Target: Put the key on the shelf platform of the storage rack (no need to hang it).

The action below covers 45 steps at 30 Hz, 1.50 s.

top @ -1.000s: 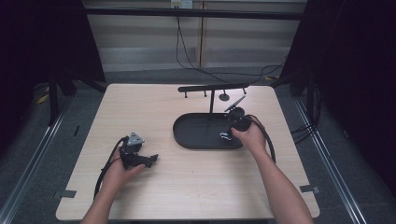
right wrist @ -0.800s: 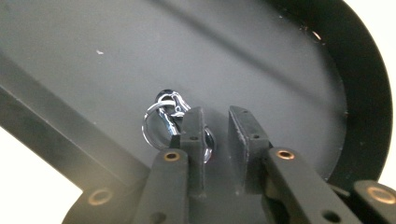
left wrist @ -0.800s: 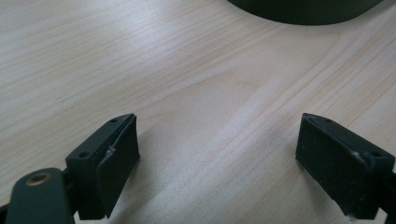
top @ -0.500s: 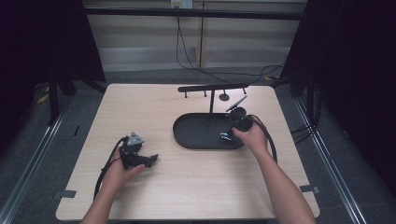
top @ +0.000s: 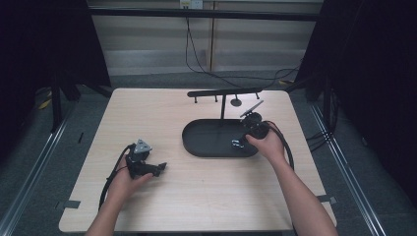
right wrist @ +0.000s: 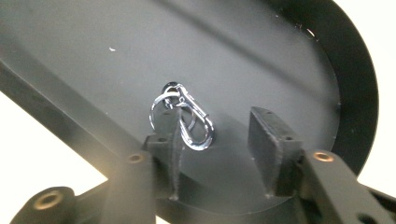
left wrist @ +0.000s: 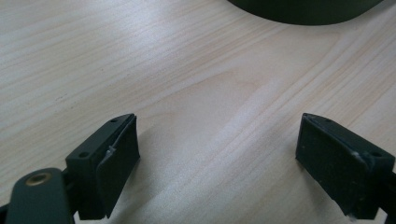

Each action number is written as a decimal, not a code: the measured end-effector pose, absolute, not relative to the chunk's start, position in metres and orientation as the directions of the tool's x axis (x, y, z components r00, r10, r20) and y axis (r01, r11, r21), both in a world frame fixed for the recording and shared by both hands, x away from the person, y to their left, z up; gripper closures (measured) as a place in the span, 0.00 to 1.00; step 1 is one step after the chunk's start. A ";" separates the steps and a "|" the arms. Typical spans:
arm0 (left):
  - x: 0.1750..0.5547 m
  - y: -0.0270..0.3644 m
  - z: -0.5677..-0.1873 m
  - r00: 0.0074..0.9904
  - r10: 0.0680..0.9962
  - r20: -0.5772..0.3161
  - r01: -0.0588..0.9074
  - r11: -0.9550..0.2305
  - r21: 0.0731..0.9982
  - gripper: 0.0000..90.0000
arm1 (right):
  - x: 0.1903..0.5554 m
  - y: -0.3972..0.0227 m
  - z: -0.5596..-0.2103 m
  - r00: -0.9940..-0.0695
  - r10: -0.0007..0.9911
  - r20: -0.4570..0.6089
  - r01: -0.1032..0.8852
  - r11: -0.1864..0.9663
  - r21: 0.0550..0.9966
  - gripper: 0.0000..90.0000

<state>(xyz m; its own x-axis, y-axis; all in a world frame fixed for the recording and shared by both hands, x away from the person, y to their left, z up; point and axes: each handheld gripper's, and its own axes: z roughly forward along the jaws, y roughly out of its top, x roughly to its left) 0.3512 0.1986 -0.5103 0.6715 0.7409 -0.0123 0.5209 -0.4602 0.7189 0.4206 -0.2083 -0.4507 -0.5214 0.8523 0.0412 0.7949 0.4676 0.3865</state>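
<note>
Right hand-held gripper (right wrist: 215,149) has just been opening over the tray (right wrist: 355,93); keychain clip (right wrist: 189,122) lies beside its left pad, ungripped; centre jaws before closing

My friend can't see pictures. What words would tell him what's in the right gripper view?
A shiny silver carabiner clip with key rings lies on the floor of a black oval tray. The right gripper has just been opening its two black jaws around it, the clip beside the left-hand jaw.

high cam overhead facing fwd; claw cams close-up, share tray (top: 196,147) w/ it.
</note>
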 end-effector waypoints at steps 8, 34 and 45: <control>0.351 0.199 -0.510 0.671 0.741 -0.013 0.521 -0.459 0.720 0.15 | 0.418 -0.210 -0.445 -0.513 0.857 0.049 0.801 0.457 0.388 0.40; 0.350 0.199 -0.510 0.676 0.737 -0.010 0.516 -0.464 0.719 0.14 | 0.398 -0.205 -0.431 -0.581 0.811 0.070 0.766 0.516 0.384 0.32; 0.350 0.199 -0.510 0.676 0.737 -0.011 0.517 -0.464 0.719 0.14 | 0.385 -0.207 -0.432 -0.603 0.794 0.082 0.753 0.532 0.387 0.31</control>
<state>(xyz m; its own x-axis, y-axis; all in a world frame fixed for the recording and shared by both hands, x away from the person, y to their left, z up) 0.3496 0.1991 -0.5103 0.6762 0.7366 -0.0109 0.5170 -0.4639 0.7194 0.3854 -0.2069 -0.4319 -0.6028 0.7938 0.0815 0.7529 0.5320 0.3874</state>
